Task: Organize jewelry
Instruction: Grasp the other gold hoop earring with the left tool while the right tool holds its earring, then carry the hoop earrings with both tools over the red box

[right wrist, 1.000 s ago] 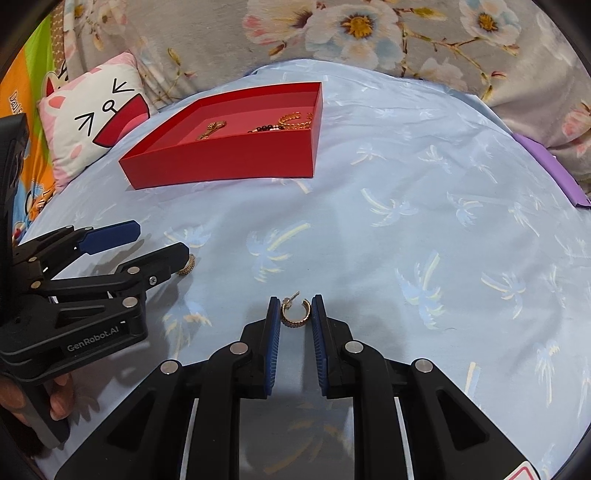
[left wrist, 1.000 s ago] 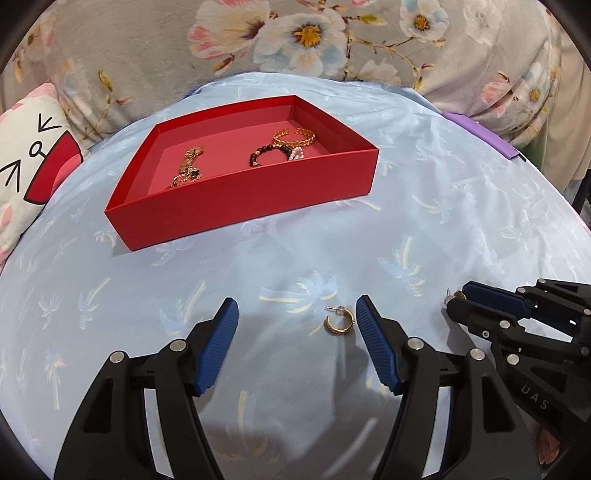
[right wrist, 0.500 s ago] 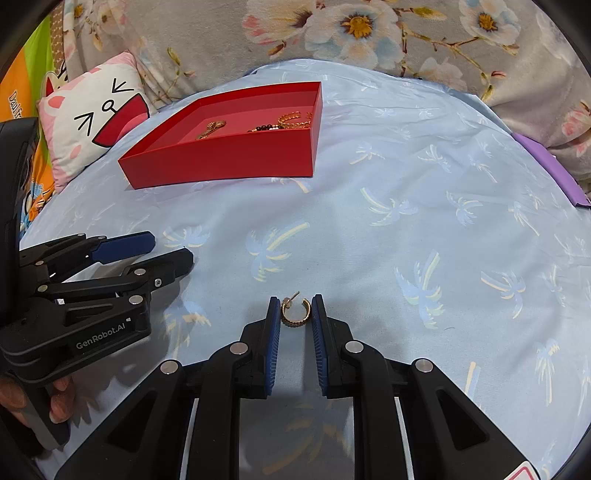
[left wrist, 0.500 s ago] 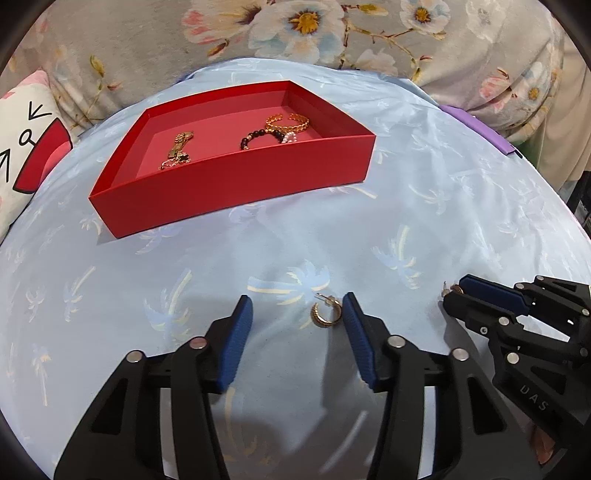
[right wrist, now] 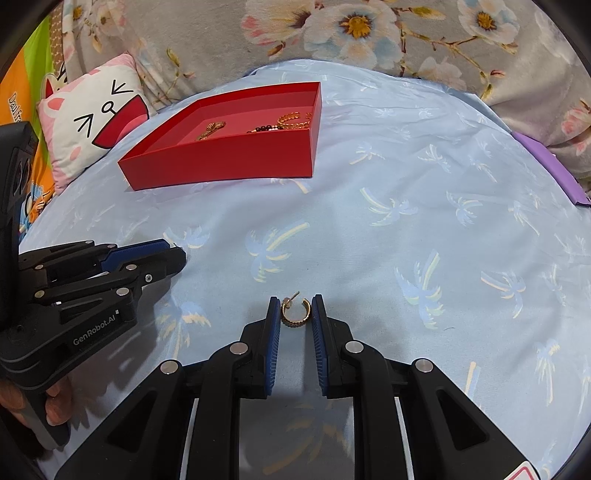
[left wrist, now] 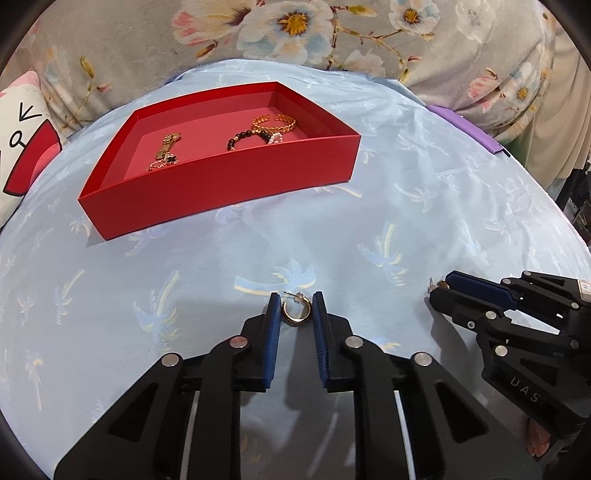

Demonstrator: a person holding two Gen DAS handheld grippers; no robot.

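Left tongs [left wrist: 294, 314]: the two blue pads stand close on either side of a gold hoop earring [left wrist: 295, 315], which sits between the tips. The pads look to touch the hoop's sides, though contact on the left pad is not certain from this angle; the tongs are closed down around it. The hoop rests low over the light blue palm-print bedspread [left wrist: 406, 206].

Right tongs [right wrist: 294, 314]: clenched on a second gold hoop earring [right wrist: 294, 313], both pads pressed against its outer edges, its post pointing up and away from the camera. In the left wrist view the same tongs enter from the right, with only the earring's post and a sliver of gold showing at the tips.

The red tray [left wrist: 221, 184] lies on the bedspread well beyond both tongs. Inside it: a gold chain bracelet [left wrist: 166, 149] toward the left, a dark beaded bracelet [left wrist: 243, 136] and a gold cuff bangle [left wrist: 275, 123] toward the right, the last two touching.

A cat-face cushion [right wrist: 92, 122] lies left of the tray; a floral blanket [right wrist: 369, 33] runs behind.
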